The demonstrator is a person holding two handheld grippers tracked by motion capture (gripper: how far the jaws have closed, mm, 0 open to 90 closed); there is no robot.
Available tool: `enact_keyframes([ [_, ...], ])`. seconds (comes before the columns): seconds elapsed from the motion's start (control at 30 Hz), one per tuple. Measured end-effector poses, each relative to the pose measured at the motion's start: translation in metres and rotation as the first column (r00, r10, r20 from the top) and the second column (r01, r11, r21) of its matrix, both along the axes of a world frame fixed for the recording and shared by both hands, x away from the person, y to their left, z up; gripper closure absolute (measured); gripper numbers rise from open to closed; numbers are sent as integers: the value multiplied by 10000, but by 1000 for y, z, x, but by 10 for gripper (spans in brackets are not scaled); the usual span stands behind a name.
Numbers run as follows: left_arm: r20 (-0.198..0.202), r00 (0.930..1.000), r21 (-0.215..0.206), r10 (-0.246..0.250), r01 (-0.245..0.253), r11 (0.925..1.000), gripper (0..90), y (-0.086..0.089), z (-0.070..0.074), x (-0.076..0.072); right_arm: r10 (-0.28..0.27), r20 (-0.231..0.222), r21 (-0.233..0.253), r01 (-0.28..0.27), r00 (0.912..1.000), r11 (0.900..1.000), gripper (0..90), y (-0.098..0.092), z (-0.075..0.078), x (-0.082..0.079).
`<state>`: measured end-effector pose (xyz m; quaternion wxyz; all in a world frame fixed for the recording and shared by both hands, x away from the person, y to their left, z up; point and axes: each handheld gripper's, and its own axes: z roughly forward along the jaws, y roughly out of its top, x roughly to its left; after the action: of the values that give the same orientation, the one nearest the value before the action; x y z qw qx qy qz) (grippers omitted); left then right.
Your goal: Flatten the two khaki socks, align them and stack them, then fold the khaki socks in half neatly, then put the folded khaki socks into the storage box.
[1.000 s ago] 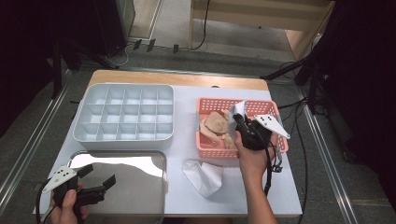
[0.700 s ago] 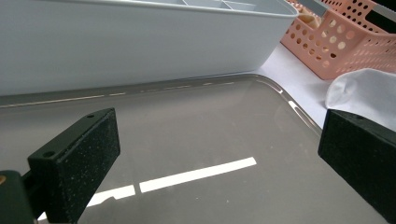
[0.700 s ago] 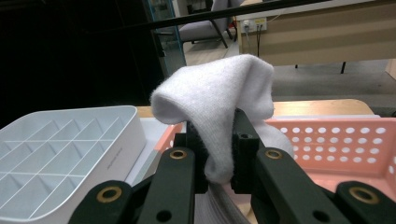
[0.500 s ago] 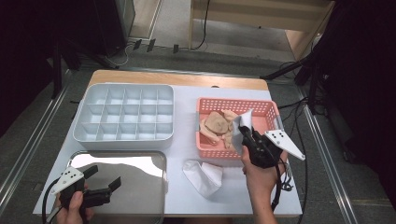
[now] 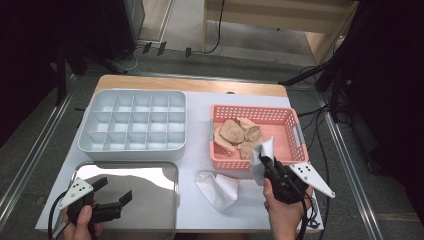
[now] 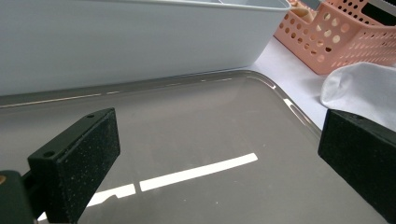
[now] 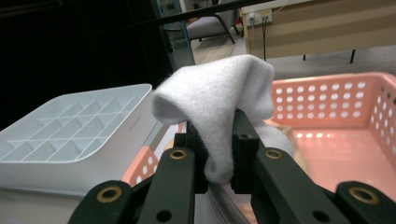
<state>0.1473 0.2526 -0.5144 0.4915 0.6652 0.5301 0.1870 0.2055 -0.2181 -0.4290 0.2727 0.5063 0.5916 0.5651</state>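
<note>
White cloth in the right gripper (image 5: 263,159) — that is a sock (image 7: 215,103), and the right gripper view shows it plainly: both jaws pressed in on a fold of it, the free end flopping over the top of the pads. From the high view the sock (image 5: 266,148) hangs at the front rim of the pink basket (image 5: 292,125), just at the near wall, with the person's right hand (image 5: 282,212) coming up from the table's near edge.

Inside the basket lie some beige socks (image 5: 237,135), bunched toward its left half. A second white sock (image 5: 217,186) lies flat on the table in front of the basket, between it and the steel tray (image 5: 150,172) — in the left gripper view the same sock (image 6: 359,91) sits just beyond the tray's rounded corner.

Over on the other side, the left gripper (image 5: 115,196) hovers low over the tray's near left part, jaws spread wide with nothing between them; its own view looks straight across the bare, shiny tray (image 6: 196,135) with a bright streak of light reflected in it. Behind the tray stands the pale grey divider box (image 5: 132,122), its compartments holding nothing that I can see, its long side running just beside the tray's far edge. Box and basket sit side by side, a strip of white table between them.
</note>
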Motion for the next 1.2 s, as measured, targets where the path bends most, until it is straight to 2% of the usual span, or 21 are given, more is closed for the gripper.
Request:
enact_keyframes([
  [0.17,-14,10000,35,-29,29,10000,0,0,-1,2,37,-29,-134,-37,10000,9999,816,-4,-14,-13],
  [0.23,-60,10000,19,-19,19,10000,0,0,-3,3,7,-167,-14,-7,9999,10000,816,-7,-20,-17],
  [0.37,-4,10000,72,-47,47,10000,0,1,-2,1,-83,-342,-95,80,9994,9999,816,-16,-34,-23],
  [0.5,72,9999,-43,96,-96,9999,0,2,1,-2,-221,-564,15,222,9982,9998,816,-24,-46,-24],
  [0.6,44,10000,-7,61,-61,10000,0,1,0,-2,-435,-796,-82,430,9959,9990,816,-32,-57,-20],
  [0.67,91,9999,12,53,-53,10000,0,0,2,-2,-464,-917,30,469,9947,9989,816,-35,-63,-17],
  [0.77,144,9999,-39,81,-80,10000,0,-3,3,-3,-449,-1032,182,470,9936,9987,816,-35,-67,-18],
  [0.93,148,9999,-75,-51,52,10000,0,-9,4,-2,-298,-972,80,308,9948,9995,816,-35,-66,-20],
  [1.03,126,9997,-30,-198,198,9998,0,-15,4,1,-288,-1067,236,315,9939,9992,816,-37,-68,-20],
  [1.2,132,9990,-12,-426,426,9991,0,-28,7,6,-150,-1070,144,166,9941,9998,816,-35,-67,-19],
])
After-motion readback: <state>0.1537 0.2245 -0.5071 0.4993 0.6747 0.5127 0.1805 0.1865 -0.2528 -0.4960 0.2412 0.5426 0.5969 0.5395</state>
